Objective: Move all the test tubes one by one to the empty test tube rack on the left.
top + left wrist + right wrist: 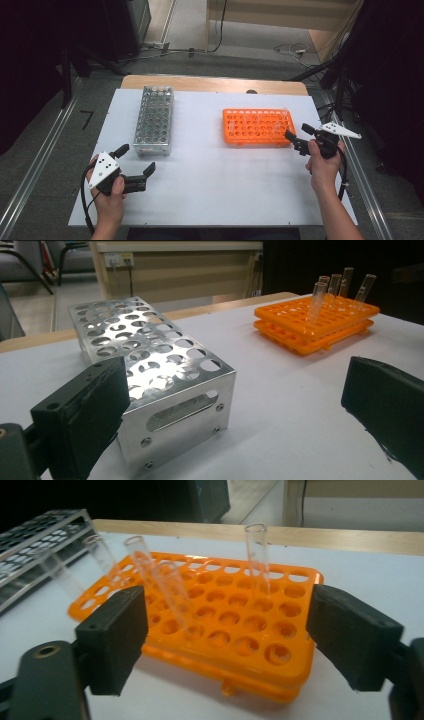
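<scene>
The right gripper (295, 138) was open and held nothing, right beside the near end of the orange rack (257, 127), where the glass tubes (172, 597) stood leaning. The left gripper (136, 160) was open too, by the metal rack (154, 120). From above, the clear tubes were hard to see.

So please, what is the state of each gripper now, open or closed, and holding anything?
Left gripper: open, holding nothing, beside the metal rack.
Right gripper: open, holding nothing, at the end of the orange rack.
</scene>
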